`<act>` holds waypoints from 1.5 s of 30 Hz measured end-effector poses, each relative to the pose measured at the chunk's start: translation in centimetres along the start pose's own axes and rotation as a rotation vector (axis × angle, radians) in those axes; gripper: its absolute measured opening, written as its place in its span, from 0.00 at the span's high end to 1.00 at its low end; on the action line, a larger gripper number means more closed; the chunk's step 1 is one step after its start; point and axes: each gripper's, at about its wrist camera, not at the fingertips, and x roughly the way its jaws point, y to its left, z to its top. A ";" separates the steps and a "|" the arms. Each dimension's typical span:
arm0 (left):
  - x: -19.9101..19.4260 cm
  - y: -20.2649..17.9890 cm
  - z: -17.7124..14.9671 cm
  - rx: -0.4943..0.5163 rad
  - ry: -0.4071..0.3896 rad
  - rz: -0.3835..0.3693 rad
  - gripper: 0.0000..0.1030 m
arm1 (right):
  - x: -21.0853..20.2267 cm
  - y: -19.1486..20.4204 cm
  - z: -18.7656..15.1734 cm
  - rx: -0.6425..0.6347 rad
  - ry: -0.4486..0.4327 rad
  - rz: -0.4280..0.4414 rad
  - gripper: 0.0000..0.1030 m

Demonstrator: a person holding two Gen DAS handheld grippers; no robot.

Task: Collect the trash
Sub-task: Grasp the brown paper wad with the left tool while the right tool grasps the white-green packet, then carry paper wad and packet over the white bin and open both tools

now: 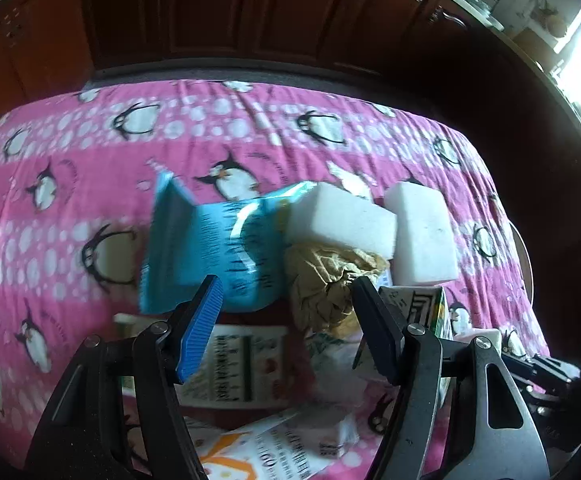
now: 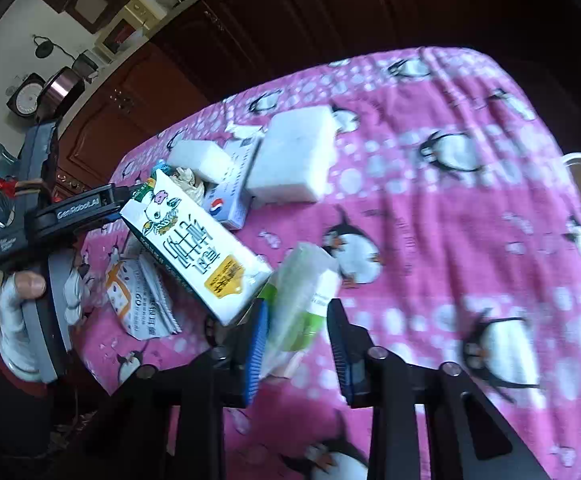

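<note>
While the right gripper [image 2: 296, 332] sits over the near part of the penguin cloth [image 2: 450, 240], a green-and-white wrapper [image 2: 302, 300] lies between its jaws, long axis running roughly fwd along the fingers. The left pad looks to touch it; the right pad shows a gap, so I can't tell if it's truly clamped or just bracketed.

The left gripper [image 1: 286, 320] hangs jaws apart, holding nothing, above the main pile: crumpled tan paper [image 1: 326, 276] sits between and just ahead of its tips, blue packet [image 1: 218, 240] off to the pic's left, two white foam blocks [image 1: 342, 220] beyond, touching each other.

In the right wrist view a milk carton [image 2: 194, 244] lies just beside the wrapper, on the side toward the left gripper, its long axis diagonal.

Judgement: the right hand is nearer the wrapper, the left nearer the paper, and each prob. needs only a short drop.
</note>
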 end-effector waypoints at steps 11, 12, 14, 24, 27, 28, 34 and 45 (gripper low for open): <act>1.8 -2.8 0.0 0.033 0.046 -0.041 0.64 | -1.8 -4.0 -0.9 0.119 -0.012 0.018 0.49; 1.7 -2.8 -0.1 0.032 0.045 -0.043 0.67 | -1.9 -3.8 -1.0 0.115 -0.018 0.024 0.46; 1.0 -2.3 -0.2 0.022 0.035 -0.046 0.70 | -1.9 -3.4 -1.0 0.108 -0.017 0.045 0.46; -4.6 -0.1 0.3 -0.022 -0.061 -0.098 0.72 | 1.8 -1.3 -1.7 0.101 0.007 0.045 0.69; -6.5 -0.3 0.3 -0.010 -0.093 -0.112 0.72 | 0.0 -1.1 -1.5 0.071 -0.044 0.059 0.72; -7.2 -0.6 0.4 -0.004 -0.105 -0.122 0.72 | -0.6 -1.0 -1.5 0.061 -0.056 0.056 0.73; -9.5 -3.2 0.5 0.027 -0.144 -0.186 0.72 | -4.9 -1.8 -1.3 0.054 -0.142 0.056 0.74; -9.3 -11.3 -0.4 0.160 -0.135 -0.242 0.72 | -9.3 -4.9 -1.4 0.102 -0.237 0.008 0.74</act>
